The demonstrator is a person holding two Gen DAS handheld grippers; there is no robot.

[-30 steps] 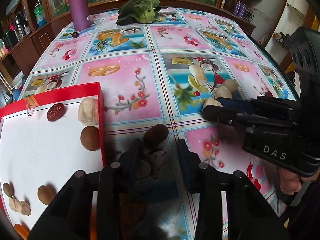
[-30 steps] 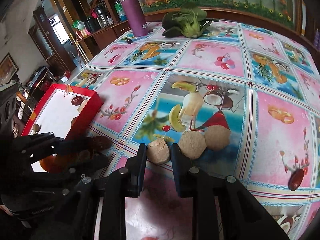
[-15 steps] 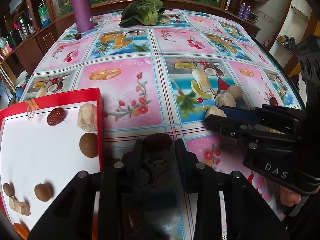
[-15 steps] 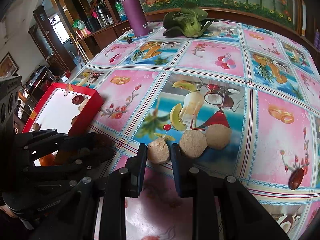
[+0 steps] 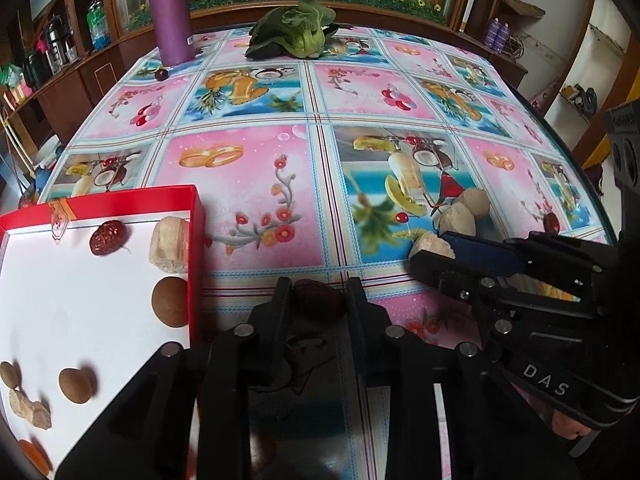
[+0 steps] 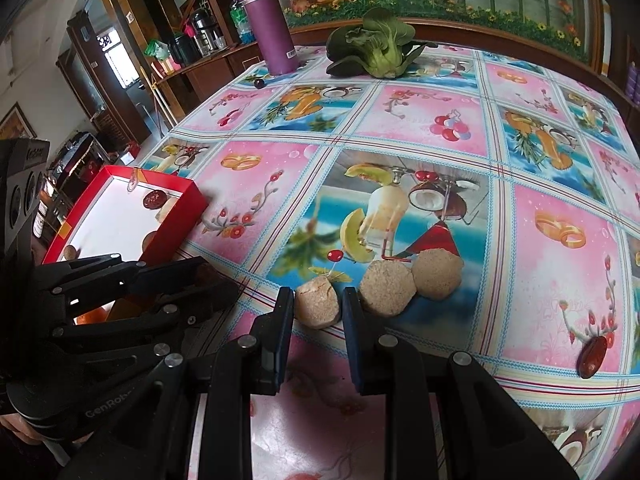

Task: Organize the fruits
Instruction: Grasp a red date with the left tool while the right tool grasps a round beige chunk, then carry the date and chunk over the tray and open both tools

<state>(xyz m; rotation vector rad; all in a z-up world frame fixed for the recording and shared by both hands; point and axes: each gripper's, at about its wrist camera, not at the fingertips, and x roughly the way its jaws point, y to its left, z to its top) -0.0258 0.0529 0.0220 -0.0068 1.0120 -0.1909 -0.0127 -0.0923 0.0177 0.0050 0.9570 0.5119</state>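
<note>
A dark red date (image 5: 320, 302) lies on the fruit-print tablecloth just right of the red tray (image 5: 196, 240). My left gripper (image 5: 318, 292) is shut on it, both fingers pressing its sides. A broken tan lump (image 6: 318, 310) rests on the cloth with my right gripper (image 6: 318, 304) shut on it. In the left wrist view the right gripper (image 5: 432, 246) reaches in from the right. Two round tan lumps (image 6: 386, 294) sit just right of the held one. The tray's white floor holds a date (image 5: 107, 237), a tan chunk (image 5: 170, 244) and brown round fruits (image 5: 170, 300).
Another date (image 6: 592, 358) lies loose near the table's right edge. A purple bottle (image 5: 170, 12), a small dark fruit (image 5: 161, 75) and a green leafy vegetable (image 5: 296, 36) stand at the far side. Wooden cabinets ring the table.
My left gripper slid forward until the date came between its fingers, and the fingers closed in on it. The right gripper stayed around the tan lump.
</note>
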